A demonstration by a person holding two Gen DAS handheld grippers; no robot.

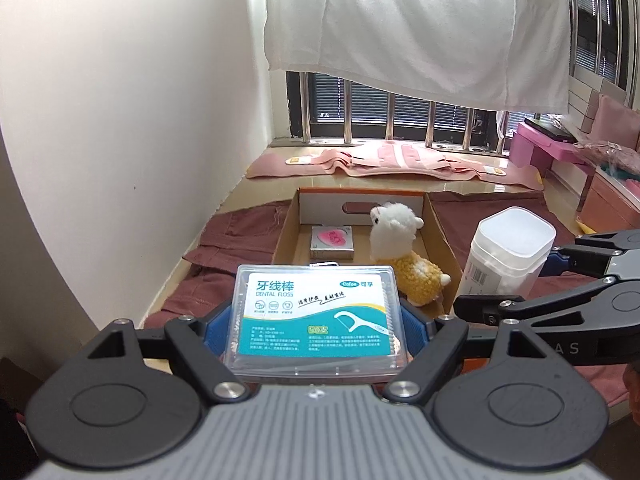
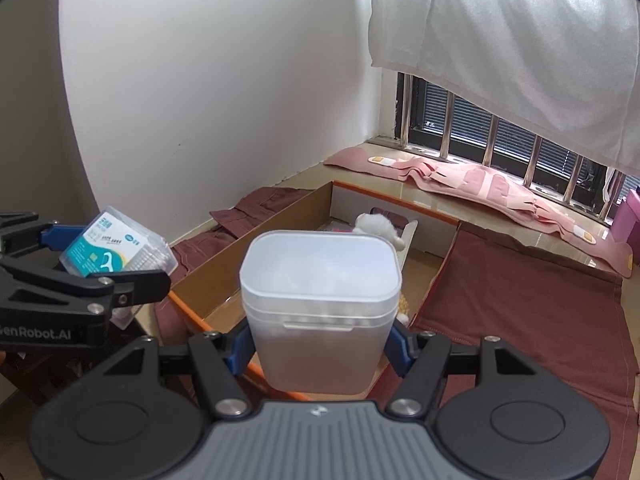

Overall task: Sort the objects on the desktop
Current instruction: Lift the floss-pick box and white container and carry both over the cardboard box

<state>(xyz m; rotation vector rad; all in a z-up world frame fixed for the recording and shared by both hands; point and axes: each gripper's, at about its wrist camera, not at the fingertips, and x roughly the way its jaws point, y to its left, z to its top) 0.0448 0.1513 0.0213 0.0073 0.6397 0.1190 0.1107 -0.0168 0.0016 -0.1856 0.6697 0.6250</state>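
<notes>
My left gripper point(image 1: 316, 322) is shut on a clear dental floss box point(image 1: 316, 316) with a teal label, held in the air in front of an open cardboard box point(image 1: 286, 236). Inside that box lie a plush alpaca point(image 1: 400, 252) and a small flat box with a pink heart point(image 1: 332, 240). My right gripper point(image 2: 320, 344) is shut on a frosted white plastic container point(image 2: 320, 304), held above the near edge of the cardboard box point(image 2: 208, 272). The container point(image 1: 508, 252) shows at the right of the left wrist view, the floss box point(image 2: 114, 252) at the left of the right wrist view.
A dark red cloth point(image 2: 520, 320) covers the surface around the cardboard box. Pink fabric point(image 1: 400, 160) lies along a barred window sill, with a white sheet point(image 1: 420, 24) hanging above. A white wall point(image 1: 120, 120) stands at the left; pink boxes point(image 1: 544, 148) sit at the far right.
</notes>
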